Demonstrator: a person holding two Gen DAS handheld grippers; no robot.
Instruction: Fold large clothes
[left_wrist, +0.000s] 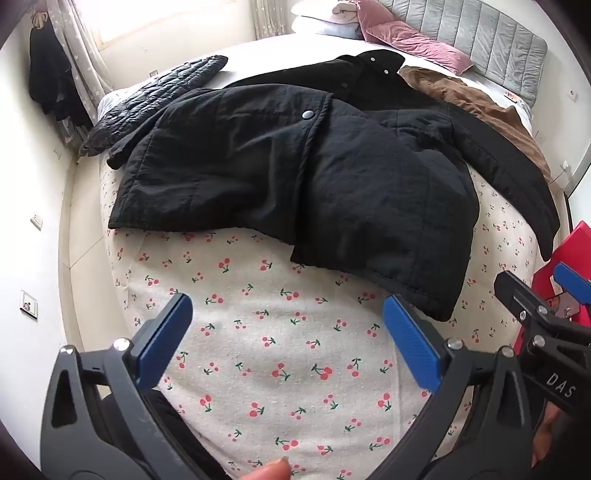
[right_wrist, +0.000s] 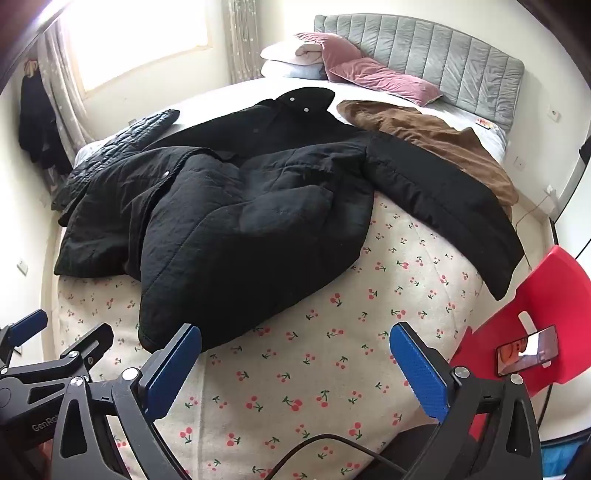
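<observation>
the left tongs (left_wrist: 286, 332) stand fully open above the cherry-print bed cover (left_wrist: 280, 369), nothing between the blue pads (left_wrist: 162, 338). the right tongs (right_wrist: 295, 363) are likewise spread wide and empty, hovering over the same cover near the foot of the bed (right_wrist: 332, 332). both point steeply downward, side by side.

the black padded coat (right_wrist: 240, 221) lies spread on the bed, hem toward the tongs, collar toward the grey headboard (right_wrist: 424, 55). its front flap overlaps, with snap buttons (left_wrist: 307, 115) visible. one sleeve (right_wrist: 443, 206) extends toward the right edge of the bed. neither tongs touch the coat.

a brown garment (right_wrist: 436, 140) lies beyond the coat, partly under that sleeve. a dark quilted garment (left_wrist: 147, 99) lies at the far left side. pink pillows (right_wrist: 380, 77) rest against the headboard. a red chair (right_wrist: 524, 317) beside the bed carries a phone (right_wrist: 526, 354).
</observation>
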